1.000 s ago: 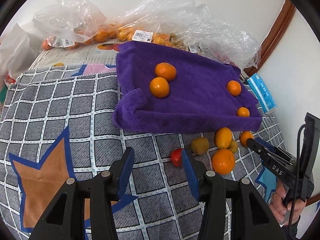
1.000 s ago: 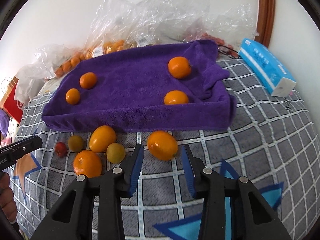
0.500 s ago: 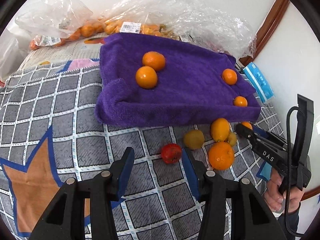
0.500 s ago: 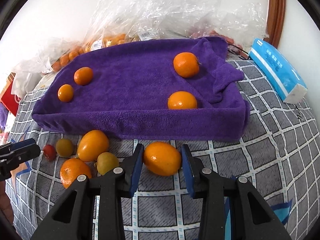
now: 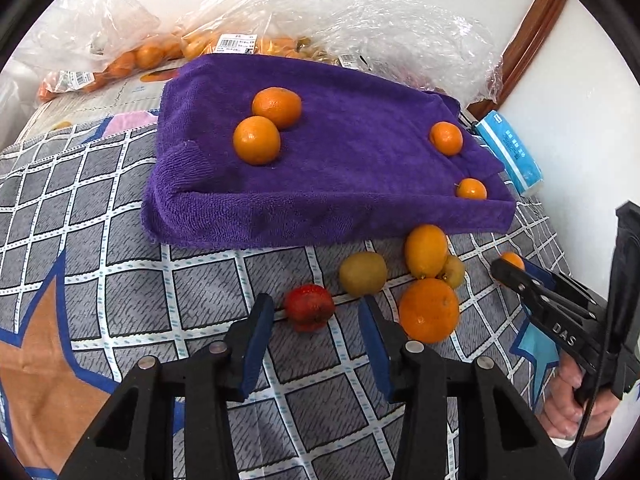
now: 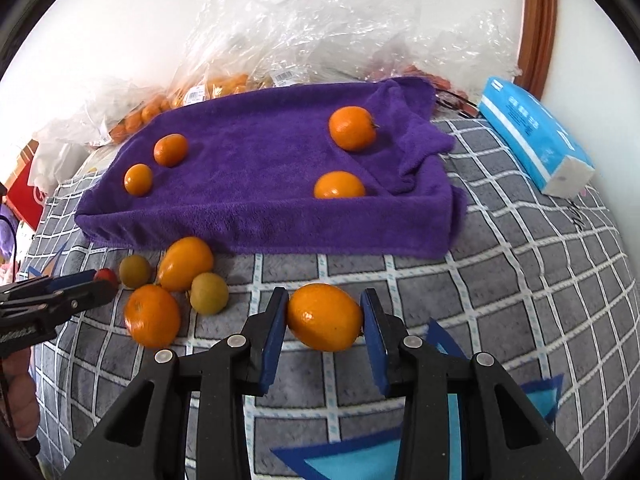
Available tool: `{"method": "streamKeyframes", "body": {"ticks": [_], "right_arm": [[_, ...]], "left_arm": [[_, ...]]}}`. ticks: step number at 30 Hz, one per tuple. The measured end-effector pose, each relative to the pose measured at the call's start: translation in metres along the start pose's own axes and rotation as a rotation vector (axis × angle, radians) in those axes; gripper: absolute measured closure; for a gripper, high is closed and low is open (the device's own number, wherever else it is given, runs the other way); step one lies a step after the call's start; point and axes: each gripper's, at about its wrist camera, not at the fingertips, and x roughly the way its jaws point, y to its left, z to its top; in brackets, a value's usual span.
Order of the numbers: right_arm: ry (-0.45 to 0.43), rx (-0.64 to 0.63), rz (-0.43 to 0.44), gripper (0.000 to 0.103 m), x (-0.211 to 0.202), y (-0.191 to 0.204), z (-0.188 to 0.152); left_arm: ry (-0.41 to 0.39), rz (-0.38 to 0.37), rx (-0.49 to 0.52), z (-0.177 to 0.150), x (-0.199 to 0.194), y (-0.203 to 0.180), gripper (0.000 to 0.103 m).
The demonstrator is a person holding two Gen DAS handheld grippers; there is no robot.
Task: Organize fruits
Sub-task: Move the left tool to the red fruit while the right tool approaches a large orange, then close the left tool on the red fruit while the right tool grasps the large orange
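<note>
Left wrist view: the left gripper (image 5: 316,314) is spread wide and holds nothing, lined up to straddle the small red tomato-like fruit (image 5: 309,307) on the checked quilt (image 5: 120,264).

Right wrist view: the right gripper (image 6: 325,316) brackets the oval orange citrus fruit (image 6: 324,317), pads at both sides (contact looks likely, grip unconfirmed), probably bound for the folded purple towel (image 6: 260,152).

Left wrist view: right gripper (image 5: 505,271) covers most of a small orange fruit (image 5: 512,258); jaw gap not discernible; small green fruit (image 5: 454,271) partly behind the oval orange fruit (image 5: 426,250). Right wrist view: red fruit (image 6: 106,274) largely hidden behind the left gripper (image 6: 86,286); contents of the plastic bags (image 6: 280,48) blurred; red item (image 6: 26,194) cut off by the frame edge.
</note>
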Motion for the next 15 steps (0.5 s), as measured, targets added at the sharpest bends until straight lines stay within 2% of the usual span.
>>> {"method": "streamKeyframes", "body": {"ticks": [5,15], "right_arm": [[0.009,0.01,-0.019,0.066,-0.0042,-0.0081,-0.0045],[0.014,0.023,-0.014,0.066,-0.0098,-0.0074,-0.0105]], "left_arm": [[-0.012,0.019,-0.003,0.0005,0.0026,0.0006,0.079],[-0.013,0.011,-0.031,-0.0011,-0.0046,0.0062,0.079]]}}
